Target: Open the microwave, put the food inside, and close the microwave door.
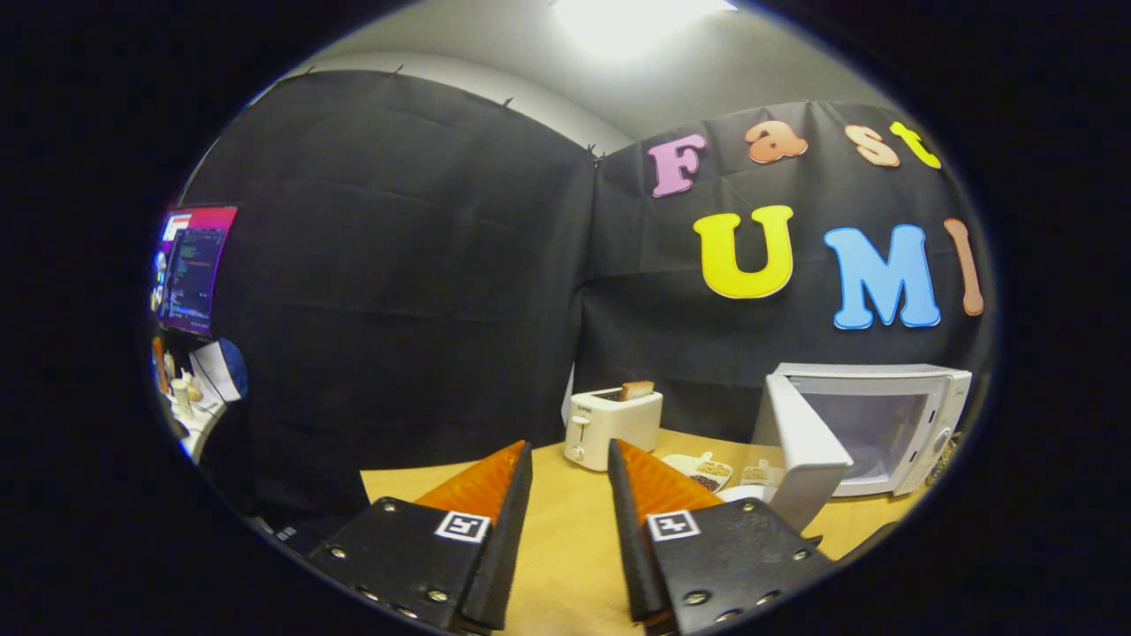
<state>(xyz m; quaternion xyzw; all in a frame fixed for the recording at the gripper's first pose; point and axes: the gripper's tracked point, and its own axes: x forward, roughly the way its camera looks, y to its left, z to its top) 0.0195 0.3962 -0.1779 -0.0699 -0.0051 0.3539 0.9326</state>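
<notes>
White microwave (pixel 870 428), white toaster (pixel 611 427) with brown toast (pixel 637 389), tan wooden table (pixel 565 548), black cloth wall (pixel 398 283).

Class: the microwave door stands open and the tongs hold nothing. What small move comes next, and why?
Probably move the open tongs toward the food dishes lying between the toaster and the microwave: its door is already open, so picking up food comes next.

Black cloth walls (pixel 406 265) meeting at a corner, pale ceiling with bright light (pixel 636 18), wooden table (pixel 565 539), monitor (pixel 190 269) beyond

toaster (pixel 612 426) with toast (pixel 637 389), monitor (pixel 190 269)
</notes>
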